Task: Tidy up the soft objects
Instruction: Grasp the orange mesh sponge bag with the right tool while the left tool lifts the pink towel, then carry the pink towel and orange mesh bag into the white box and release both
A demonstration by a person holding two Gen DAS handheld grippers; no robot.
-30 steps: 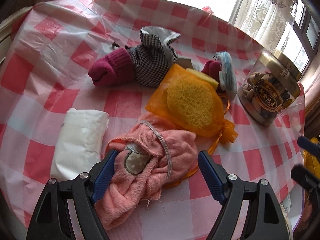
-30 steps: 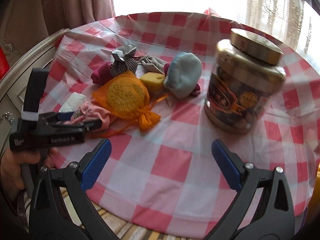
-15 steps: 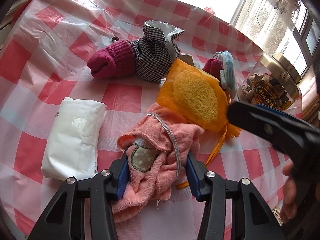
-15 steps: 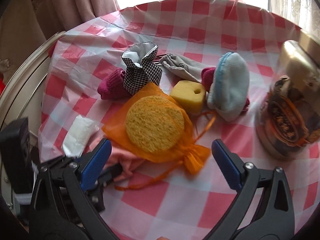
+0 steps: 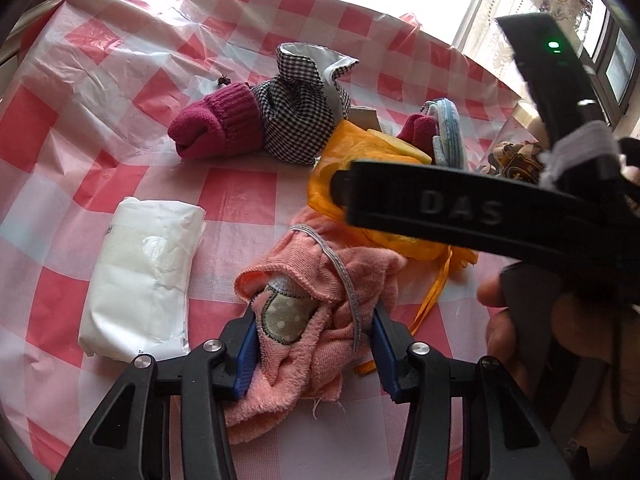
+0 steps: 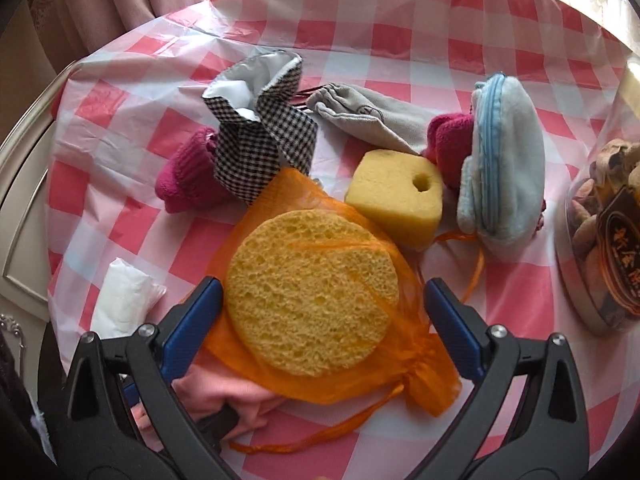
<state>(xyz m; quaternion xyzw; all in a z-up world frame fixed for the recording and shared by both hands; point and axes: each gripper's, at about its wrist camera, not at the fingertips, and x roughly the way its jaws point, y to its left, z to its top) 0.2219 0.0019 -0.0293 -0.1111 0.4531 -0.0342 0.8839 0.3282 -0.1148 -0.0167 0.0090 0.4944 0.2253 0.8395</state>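
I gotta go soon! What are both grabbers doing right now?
Left gripper: shut on the pink cloth.
Right gripper: open, holding nothing, around the orange mesh bag.

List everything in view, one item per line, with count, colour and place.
towel: 1, pink, near edge, between the left gripper's fingers
mesh bag: 1, orange, round yellow sponge inside, partly on the towel
block sponge: 1, yellow with a hole, behind the bag
packet: 1, white, left of the towel
socks: 2, magenta, one far left, one by the blue pouch
checked pouch: 1, black-white, against the left sock
grey pouch: 1, far centre
blue pouch: 1, pale blue, right of the block sponge
jar: 1, clear, right edge
tablecloth: 1, pink-white check
left gripper: shut on towel
right gripper: open around the bag
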